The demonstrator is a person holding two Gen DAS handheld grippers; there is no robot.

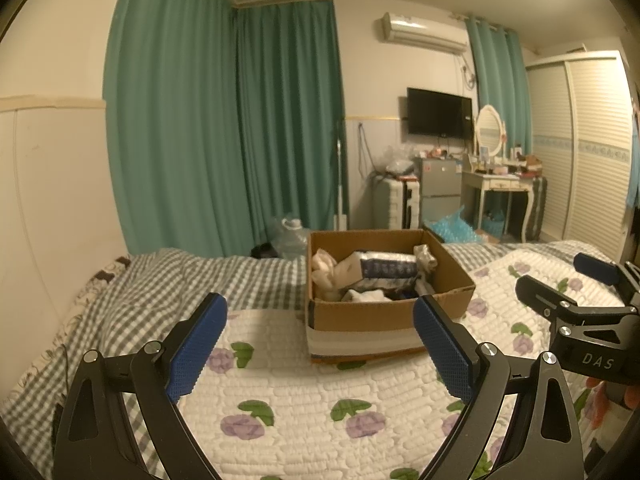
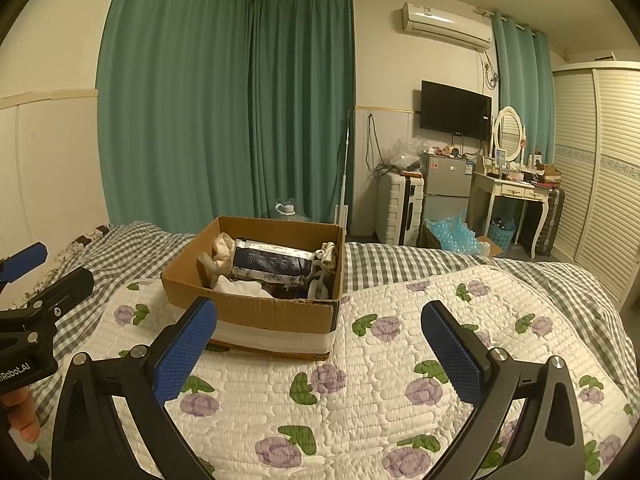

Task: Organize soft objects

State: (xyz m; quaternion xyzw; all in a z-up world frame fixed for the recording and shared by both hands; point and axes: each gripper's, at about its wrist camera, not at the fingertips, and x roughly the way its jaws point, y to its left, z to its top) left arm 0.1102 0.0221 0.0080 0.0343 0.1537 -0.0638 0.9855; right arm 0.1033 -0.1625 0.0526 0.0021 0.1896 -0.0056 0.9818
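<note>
An open cardboard box (image 1: 384,312) (image 2: 256,308) stands on the floral quilt (image 1: 300,400) (image 2: 360,392) in the middle of the bed. Inside lie a dark-and-silver soft pack (image 1: 384,266) (image 2: 272,262), cream cloth (image 1: 326,272) (image 2: 222,250) and white cloth (image 1: 366,295) (image 2: 244,287). My left gripper (image 1: 320,344) is open and empty, short of the box's near side. My right gripper (image 2: 320,352) is open and empty, near the box's front right corner. Each gripper also shows in the other's view: the right (image 1: 592,304), the left (image 2: 36,308).
A grey checked blanket (image 1: 168,280) (image 2: 400,264) covers the bed's far side and left. Beyond the bed are green curtains (image 1: 224,120), a suitcase (image 2: 400,208), a small fridge (image 2: 448,188), a dressing table (image 2: 512,196) and a wardrobe (image 2: 600,160).
</note>
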